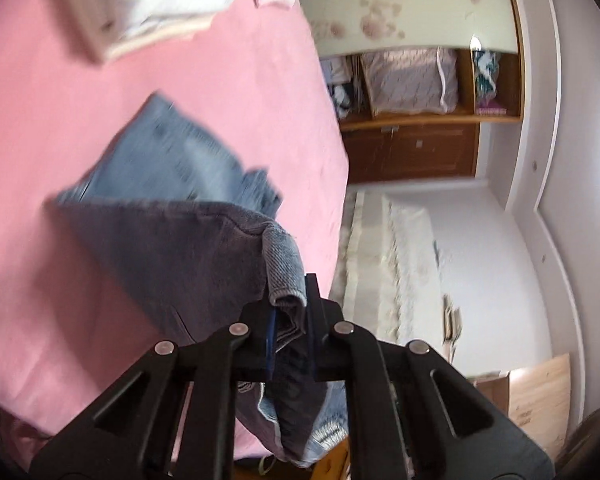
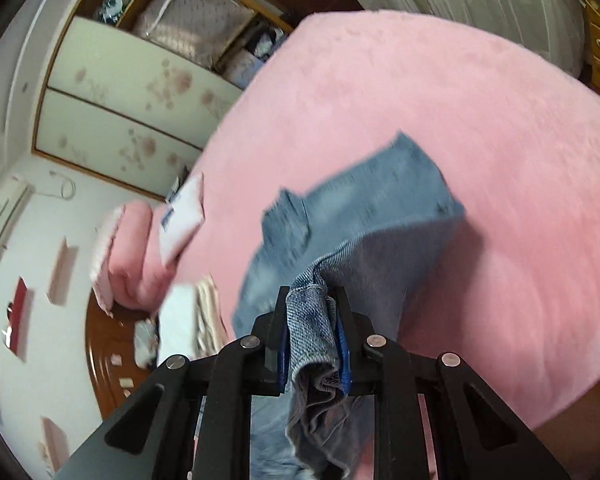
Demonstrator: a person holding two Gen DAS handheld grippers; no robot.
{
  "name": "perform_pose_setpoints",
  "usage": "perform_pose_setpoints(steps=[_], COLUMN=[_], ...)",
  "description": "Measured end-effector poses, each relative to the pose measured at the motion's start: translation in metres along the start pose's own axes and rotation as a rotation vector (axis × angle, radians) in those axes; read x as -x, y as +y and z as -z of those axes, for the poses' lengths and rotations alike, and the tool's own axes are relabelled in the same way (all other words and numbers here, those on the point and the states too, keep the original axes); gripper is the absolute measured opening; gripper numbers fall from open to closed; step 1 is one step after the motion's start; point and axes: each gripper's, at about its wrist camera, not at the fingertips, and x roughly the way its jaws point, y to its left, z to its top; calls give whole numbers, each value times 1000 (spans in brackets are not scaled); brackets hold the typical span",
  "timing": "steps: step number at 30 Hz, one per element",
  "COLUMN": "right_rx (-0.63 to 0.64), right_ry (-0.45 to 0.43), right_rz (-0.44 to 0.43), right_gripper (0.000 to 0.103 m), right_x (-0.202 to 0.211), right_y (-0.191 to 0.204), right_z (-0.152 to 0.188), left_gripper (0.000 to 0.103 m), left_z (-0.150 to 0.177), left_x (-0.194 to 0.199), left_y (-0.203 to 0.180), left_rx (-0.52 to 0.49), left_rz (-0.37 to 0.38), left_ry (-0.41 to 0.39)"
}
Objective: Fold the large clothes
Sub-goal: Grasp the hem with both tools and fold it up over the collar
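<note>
one jeans (image 1: 168, 184), one pink bed (image 1: 60, 128), two grippers (image 1: 290, 320)

Open pink bed (image 2: 440, 92) all around; folded laundry (image 1: 160, 4) at far edge

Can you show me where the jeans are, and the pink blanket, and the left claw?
jeans (image 1: 168, 160): left wrist view, the flat blue part.
pink blanket (image 2: 440, 92): right wrist view, bare fuzzy top.
left claw (image 1: 290, 320): left wrist view, between its tips, pinching denim.

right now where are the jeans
In both wrist views the jeans hang lifted over the pink bed, bunched denim clamped in the left claw and right claw.
</note>
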Motion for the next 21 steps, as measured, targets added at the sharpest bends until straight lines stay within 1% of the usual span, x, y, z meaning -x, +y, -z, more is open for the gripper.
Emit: perform_pose_setpoints(steps=[3, 5, 6, 7, 9, 11, 13, 16, 18, 20, 21], right_rx=[9, 18, 22, 24, 17, 10, 26, 17, -4, -65, -87], right_ry=[-11, -14, -17, -21, -19, -6, 6, 5, 9, 12, 10], right_rz=[-2, 2, 5, 11, 30, 55, 97, 148, 198, 247, 273], right_gripper=[18, 18, 17, 17, 17, 17, 17, 18, 19, 20, 21], right_x=[-12, -23, -30, -42, -63, -95, -137, -191, -220, -242, -249], right_y=[14, 20, 22, 24, 21, 17, 13, 4, -5, -16, -21], right_z=[-45, -69, -83, -98, -119, -139, -158, -171, -174, -176, -177], left_gripper=[8, 8, 8, 8, 8, 8, 8, 8, 8, 9, 9], left_z=[-38, -65, -80, -91, -113, -129, -146, -165, -171, -174, -174], left_x=[-19, -35, -49, -58, -95, -126, -159, -202, -227, -239, -243], left_y=[-16, -20, -18, -14, 2, 16, 41, 76, 94, 102, 105], left_rx=[17, 30, 33, 30, 31, 19, 8, 31, 13, -20, -27], left_rz=[-26, -42, -54, -66, -98, -130, -169, -218, -263, -308, -318], left_ry=[-51, -73, -82, -83, -73, -63, -52, -35, -30, -31, -32])
